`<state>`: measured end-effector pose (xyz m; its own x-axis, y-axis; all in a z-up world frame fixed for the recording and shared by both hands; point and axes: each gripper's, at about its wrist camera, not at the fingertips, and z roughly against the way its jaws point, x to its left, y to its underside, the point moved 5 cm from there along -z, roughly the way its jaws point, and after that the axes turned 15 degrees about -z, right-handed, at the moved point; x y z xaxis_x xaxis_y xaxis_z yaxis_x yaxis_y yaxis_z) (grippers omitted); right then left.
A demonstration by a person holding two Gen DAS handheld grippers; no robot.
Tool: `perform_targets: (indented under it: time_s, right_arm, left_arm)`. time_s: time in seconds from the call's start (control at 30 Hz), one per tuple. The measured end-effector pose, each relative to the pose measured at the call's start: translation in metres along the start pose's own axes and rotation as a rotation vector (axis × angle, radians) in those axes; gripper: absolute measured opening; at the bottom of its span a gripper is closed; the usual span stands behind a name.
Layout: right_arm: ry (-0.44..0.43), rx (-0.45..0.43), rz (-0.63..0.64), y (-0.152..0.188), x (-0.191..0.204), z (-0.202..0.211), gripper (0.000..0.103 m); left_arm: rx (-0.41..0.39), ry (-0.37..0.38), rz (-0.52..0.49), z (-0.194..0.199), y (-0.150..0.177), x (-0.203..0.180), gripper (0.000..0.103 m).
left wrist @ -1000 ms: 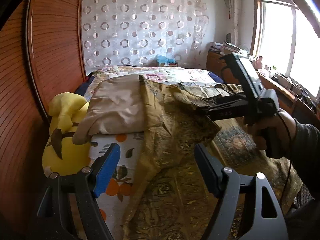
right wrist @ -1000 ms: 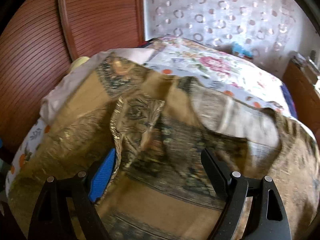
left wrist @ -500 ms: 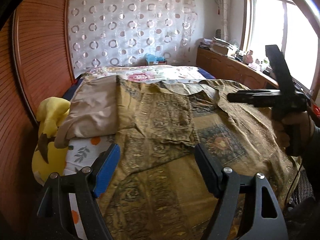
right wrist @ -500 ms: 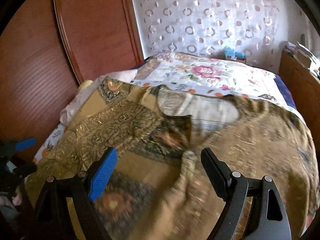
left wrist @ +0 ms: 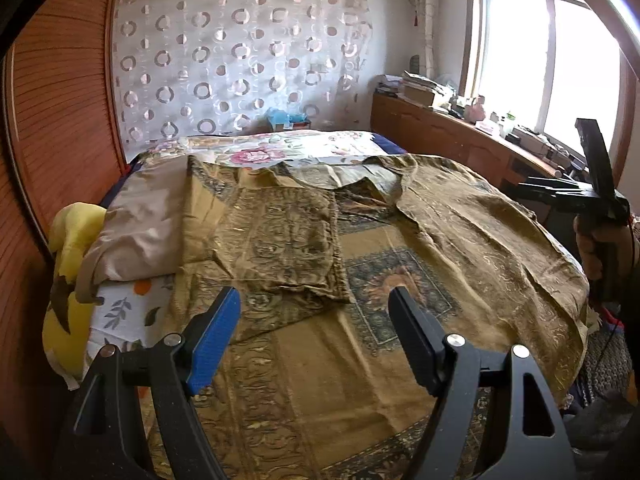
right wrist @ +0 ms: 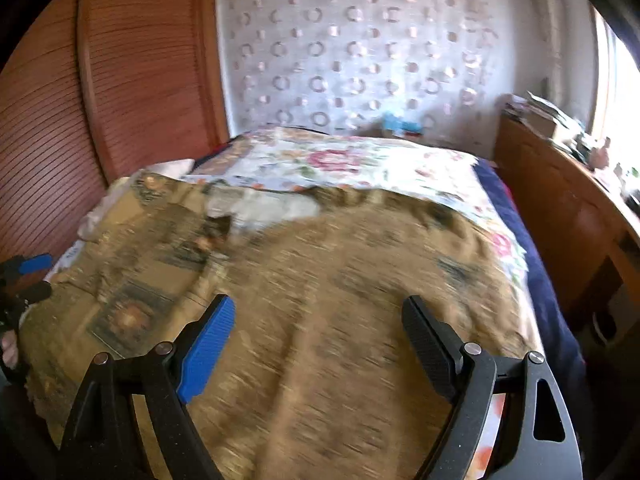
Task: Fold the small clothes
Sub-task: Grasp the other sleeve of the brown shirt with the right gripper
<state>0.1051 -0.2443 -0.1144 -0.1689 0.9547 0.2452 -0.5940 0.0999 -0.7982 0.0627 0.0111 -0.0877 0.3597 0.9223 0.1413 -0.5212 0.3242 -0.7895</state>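
Left gripper (left wrist: 314, 320) and right gripper (right wrist: 318, 334): jaws wide apart, empty, above the near edge of the bed (left wrist: 120, 316). Olive-gold patterned garment (left wrist: 400, 280): spread across the bed, left sleeve folded inward; the right sleeve probably comes next, needing a pinch at its cuff. Beyond: beige pillow (left wrist: 140, 224), floral sheet (left wrist: 280, 152), circle-patterned curtain (left wrist: 240, 60), window (left wrist: 540, 60).

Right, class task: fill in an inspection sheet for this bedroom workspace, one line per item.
Surface: bed with floral sheet.
Job's things: gold patterned garment spread flat, one panel folded over its left part.
Clutter: beige pillow, yellow plush toy.
Grippers: left gripper and right gripper both open, empty, above the garment.
Cables: thin cable by the right hand.
Surroundings: circle-print curtain, window, cluttered wooden sideboard, wooden headboard.
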Motion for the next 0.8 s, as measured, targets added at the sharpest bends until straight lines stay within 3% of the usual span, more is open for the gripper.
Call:
perform_targets:
  time_s: [0.23,0.37,0.63,0.8]
  right_arm:
    - [0.14,0.014,-0.103,0.013,-0.066,0.007,0.086]
    - [0.189,0.048,-0.167,0.016,-0.09,0.001,0.076]
    - [0.177,0.145,-0.274,0.022,-0.103,-0.016,0.058]
    - [0.139,0.162,-0.288,0.017,-0.1,-0.008,0.049]
  left_arm:
    - [0.003,0.016,-0.007,-0.004,-0.005,-0.009,0.077]
    - [0.002,0.031,-0.01,-0.007,-0.009,-0.016,0.077]
    - [0.006,0.044,-0.023,-0.011,-0.012,-0.03,0.077]
    - [0.019,0.049,-0.016,-0.015,-0.011,-0.033,0.077]
